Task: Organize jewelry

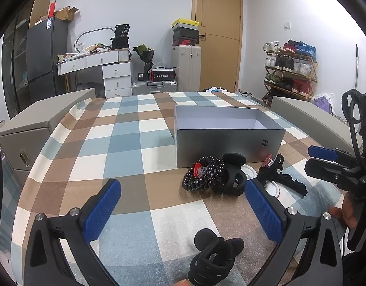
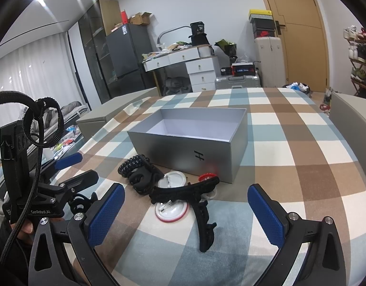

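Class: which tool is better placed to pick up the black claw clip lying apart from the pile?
Left. The lone claw clip lies between the open left tool; the right tool faces the long clip.

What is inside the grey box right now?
The grey box shows only bare pale walls and floor; no accessories appear inside. Its near wall hides the front strip of the floor in both views, so something small and flat there cannot be ruled out.
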{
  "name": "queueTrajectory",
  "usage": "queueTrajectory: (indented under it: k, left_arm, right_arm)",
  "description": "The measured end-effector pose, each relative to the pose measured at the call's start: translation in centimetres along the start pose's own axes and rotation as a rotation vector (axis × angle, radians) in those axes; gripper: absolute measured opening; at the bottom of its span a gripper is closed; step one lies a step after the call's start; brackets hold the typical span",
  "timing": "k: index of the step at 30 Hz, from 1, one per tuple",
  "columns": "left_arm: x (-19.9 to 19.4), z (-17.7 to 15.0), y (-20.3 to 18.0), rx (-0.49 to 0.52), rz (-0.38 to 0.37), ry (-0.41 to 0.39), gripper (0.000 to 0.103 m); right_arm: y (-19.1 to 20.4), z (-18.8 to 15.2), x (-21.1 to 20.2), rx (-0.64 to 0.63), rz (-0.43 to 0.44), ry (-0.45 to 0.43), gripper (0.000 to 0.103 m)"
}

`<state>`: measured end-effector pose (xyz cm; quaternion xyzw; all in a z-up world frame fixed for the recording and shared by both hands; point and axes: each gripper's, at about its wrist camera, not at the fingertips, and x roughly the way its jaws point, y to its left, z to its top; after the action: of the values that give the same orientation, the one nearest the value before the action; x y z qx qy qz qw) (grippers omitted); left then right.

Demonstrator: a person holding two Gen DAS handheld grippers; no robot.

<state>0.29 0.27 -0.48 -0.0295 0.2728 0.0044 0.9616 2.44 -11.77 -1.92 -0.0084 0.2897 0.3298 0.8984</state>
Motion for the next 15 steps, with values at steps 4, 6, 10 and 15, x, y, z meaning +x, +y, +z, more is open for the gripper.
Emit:
queueTrajectory:
  k: [4, 6, 10, 15]
  left_arm:
    - [-0.01, 0.03, -0.04, 0.0, 0.0, 0.0, 0.102]
    - [0.0, 0.01, -0.06, 0.0, 0.0, 0.0, 0.102]
    - [-0.01, 0.01, -0.09, 0.0, 0.0, 0.0, 0.102]
    - [0.0, -0.01, -0.13, 0.0, 0.002, -0.001, 0.102]
  right_arm:
    - [-0.02, -0.03, 0.09, -0.001, 0.0, 0.002, 0.103]
    - [-0.05, -0.05, 0.1, 0.001, 0.001, 0.004, 0.103]
    - [-0.16, -0.07, 0.16, 0.005, 0.001, 0.006, 0.103]
    - [-0.14, -0.09, 0.17, 0.003, 0.001, 0.007, 0.103]
